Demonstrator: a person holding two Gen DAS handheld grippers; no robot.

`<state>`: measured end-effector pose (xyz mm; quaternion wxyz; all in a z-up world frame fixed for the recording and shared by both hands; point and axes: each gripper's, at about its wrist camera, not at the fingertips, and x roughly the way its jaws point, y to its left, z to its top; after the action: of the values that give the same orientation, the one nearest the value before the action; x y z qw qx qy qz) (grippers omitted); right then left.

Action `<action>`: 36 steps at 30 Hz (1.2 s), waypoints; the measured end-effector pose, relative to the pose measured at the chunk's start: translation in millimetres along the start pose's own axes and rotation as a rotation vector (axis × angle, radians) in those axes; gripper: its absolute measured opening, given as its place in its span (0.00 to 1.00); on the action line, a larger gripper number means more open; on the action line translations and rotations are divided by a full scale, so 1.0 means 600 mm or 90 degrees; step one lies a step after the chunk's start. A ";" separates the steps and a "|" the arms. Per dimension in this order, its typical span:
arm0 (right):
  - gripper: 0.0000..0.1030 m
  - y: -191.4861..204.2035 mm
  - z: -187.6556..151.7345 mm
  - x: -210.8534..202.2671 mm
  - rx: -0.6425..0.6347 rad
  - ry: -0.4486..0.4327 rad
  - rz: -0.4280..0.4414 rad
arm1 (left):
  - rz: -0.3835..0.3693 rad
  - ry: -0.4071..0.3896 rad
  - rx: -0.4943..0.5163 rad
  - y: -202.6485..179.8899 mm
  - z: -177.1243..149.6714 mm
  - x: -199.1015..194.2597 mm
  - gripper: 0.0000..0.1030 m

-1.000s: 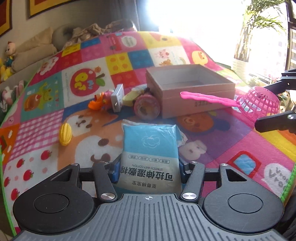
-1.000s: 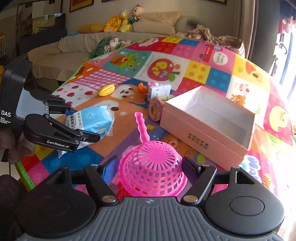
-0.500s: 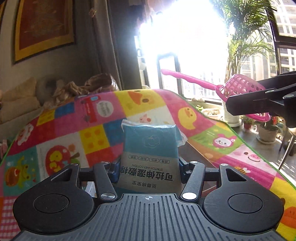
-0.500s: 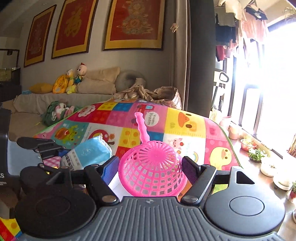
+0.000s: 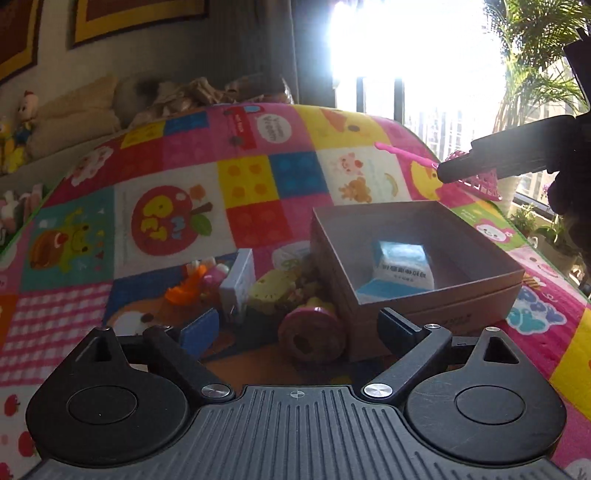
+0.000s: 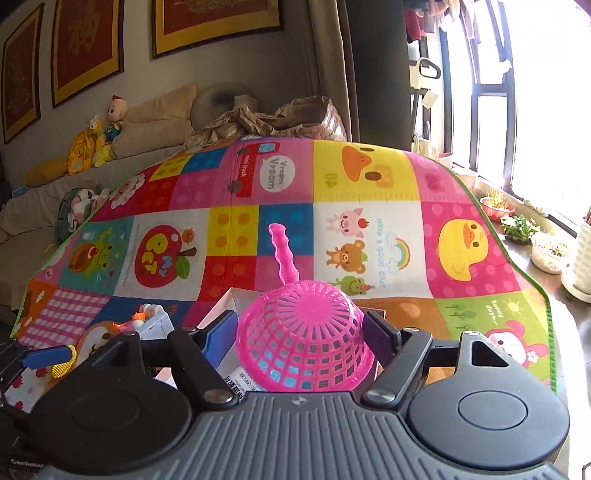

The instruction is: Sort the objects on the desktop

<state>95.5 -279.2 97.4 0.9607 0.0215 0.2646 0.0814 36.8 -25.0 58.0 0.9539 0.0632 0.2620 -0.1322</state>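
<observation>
Blue wipes pack dropped in the box; pink strainer held over it

Left to right: the left tongs (image 5: 291,328) are opening with nothing between them, above a clutter of small toys (image 5: 207,284) too jumbled to identify on the colourful play mat (image 5: 166,221). The blue wipes pack (image 5: 400,266), held 1 second ago, now lies inside the cardboard box (image 5: 461,295). The right tongs (image 6: 299,336) pinch the pink strainer (image 6: 299,332), which hides most of the box in the right wrist view. Beyond the mat, a sofa (image 6: 155,122), framed pictures (image 6: 218,22) and a glaring window (image 5: 406,55).
</observation>
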 end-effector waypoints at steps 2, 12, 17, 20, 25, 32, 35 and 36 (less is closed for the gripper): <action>0.73 0.012 -0.009 0.033 -0.001 0.020 -0.016 | 0.011 0.021 -0.007 0.015 -0.023 -0.002 0.94; 0.82 0.019 -0.041 0.040 -0.018 0.095 -0.041 | 0.100 0.037 -0.051 0.093 -0.076 -0.025 0.97; 0.82 0.084 -0.007 0.040 -0.064 0.074 0.002 | 0.133 0.030 -0.095 0.123 -0.080 -0.026 0.97; 0.84 0.150 0.015 0.084 -0.092 0.113 0.070 | 0.143 0.020 -0.123 0.141 -0.086 -0.027 0.97; 0.60 0.241 0.046 0.191 -0.096 0.178 0.106 | 0.122 0.015 -0.167 0.159 -0.099 -0.023 0.97; 0.52 0.312 0.042 0.352 -0.061 0.252 0.045 | 0.093 -0.002 -0.194 0.167 -0.106 -0.029 0.97; 0.35 0.312 0.029 0.373 -0.041 0.270 0.059 | 0.082 -0.002 -0.200 0.169 -0.107 -0.029 0.98; 0.31 0.315 0.028 0.366 -0.042 0.271 0.078 | 0.076 0.000 -0.201 0.170 -0.107 -0.029 0.98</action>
<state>262.8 -55.8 17.0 0.8766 -0.0115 0.4569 0.1508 20.2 88.6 17.4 0.9581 -0.0724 0.2750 -0.0328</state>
